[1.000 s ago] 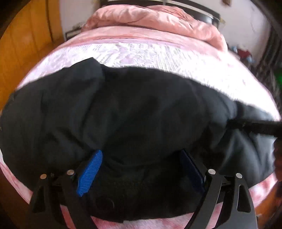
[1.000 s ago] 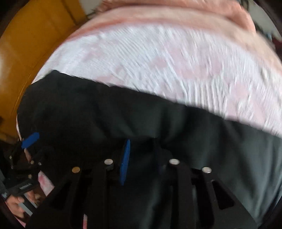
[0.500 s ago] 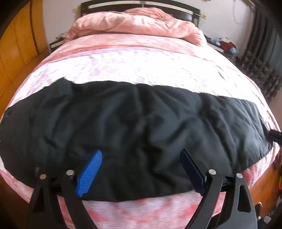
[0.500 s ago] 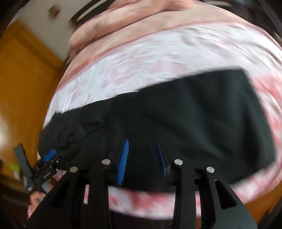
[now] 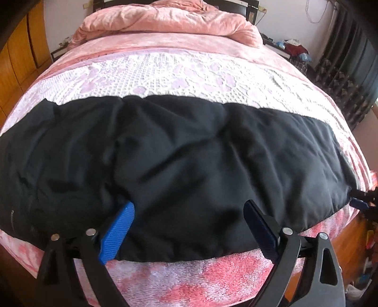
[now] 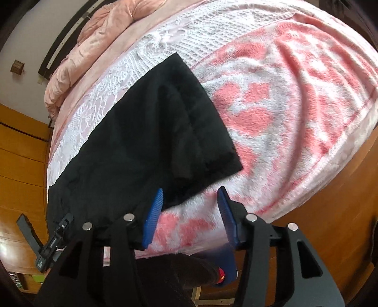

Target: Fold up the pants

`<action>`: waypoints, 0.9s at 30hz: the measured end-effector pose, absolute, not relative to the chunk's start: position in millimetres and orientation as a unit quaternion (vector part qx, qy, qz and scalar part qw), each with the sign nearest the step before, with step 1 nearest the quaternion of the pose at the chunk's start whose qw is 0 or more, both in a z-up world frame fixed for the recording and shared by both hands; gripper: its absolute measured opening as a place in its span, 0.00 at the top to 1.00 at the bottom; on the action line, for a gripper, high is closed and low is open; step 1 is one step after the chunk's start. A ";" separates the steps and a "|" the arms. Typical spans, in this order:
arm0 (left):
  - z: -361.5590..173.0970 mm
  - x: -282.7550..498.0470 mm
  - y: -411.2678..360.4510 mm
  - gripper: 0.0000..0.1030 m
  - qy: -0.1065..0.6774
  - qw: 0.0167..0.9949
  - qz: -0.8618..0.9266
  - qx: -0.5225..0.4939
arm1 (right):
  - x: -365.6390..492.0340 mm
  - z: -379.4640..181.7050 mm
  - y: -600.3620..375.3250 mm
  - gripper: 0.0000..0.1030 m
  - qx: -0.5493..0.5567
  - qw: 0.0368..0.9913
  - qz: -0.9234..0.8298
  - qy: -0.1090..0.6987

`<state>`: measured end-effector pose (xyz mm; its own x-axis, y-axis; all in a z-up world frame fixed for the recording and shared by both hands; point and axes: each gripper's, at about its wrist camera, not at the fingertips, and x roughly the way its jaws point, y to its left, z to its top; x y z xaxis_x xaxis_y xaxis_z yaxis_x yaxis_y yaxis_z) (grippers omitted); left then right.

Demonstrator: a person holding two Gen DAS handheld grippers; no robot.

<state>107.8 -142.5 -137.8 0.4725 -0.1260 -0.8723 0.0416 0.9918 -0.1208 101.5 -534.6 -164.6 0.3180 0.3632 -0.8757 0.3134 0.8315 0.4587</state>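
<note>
Pants [image 5: 179,165]: one black pair, laid as a long band across the near end of the bed [image 5: 189,73], lengthwise from left to right, near edge just short of the bed's front edge. In the right wrist view the same pair [image 6: 151,132] ends in a squared edge on the pink-and-white blanket [image 6: 283,99].

Count, left to right in the left wrist view: one orange wooden wardrobe [image 5: 16,56] at the far left; one bed with one white lace cover [image 5: 189,73] across its middle; one crumpled pink quilt [image 5: 170,21] at the head; one dark curtain [image 5: 349,70] at the right. Two claws in all.

Left claw [image 5: 189,226]: released, jaws spread wide over the near edge of the pants, both blue pads [image 5: 118,233] clear of the cloth as far as can be seen, nothing gripped.

Right claw [image 6: 191,215]: jaws part open and have just been opening; between them lies only blanket, with the corner of the pants just beside the left pad [image 6: 153,217]. Nothing is held. Its tip also shows at the far right edge of the left wrist view, beside the end of the pants.

Against one second ago: the pants then bulged in a raised heap close to the left camera and the right claw was clenched on black cloth. The cloth now lies flat and spread, and both claws sit farther back from it.
</note>
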 end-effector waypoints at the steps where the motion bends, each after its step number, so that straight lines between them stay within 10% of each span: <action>1: -140.3 107.1 -143.2 0.08 0.514 0.855 -0.049 -0.042 | 102.8 -167.0 -536.3 0.52 0.300 0.755 0.017 0.583; 6: -147.2 106.4 -141.0 0.08 0.521 0.851 -0.048 -0.045 | 110.5 -179.4 -550.6 0.52 0.355 0.739 0.004 0.573; 15: -144.4 104.7 -136.7 0.07 0.520 0.851 -0.046 -0.056 | 110.1 -153.5 -552.1 0.86 0.351 0.776 0.047 0.522; 27: -145.3 108.6 -115.8 0.07 0.517 0.855 -0.014 -0.051 | 110.1 -97.0 -569.3 0.90 0.299 0.831 -0.004 0.469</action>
<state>108.6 -115.8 -145.3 0.4657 -0.0771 -0.8816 -0.0276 0.9945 -0.1015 110.1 -569.3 -97.0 0.5596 0.2738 -0.7823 0.2871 0.8214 0.4929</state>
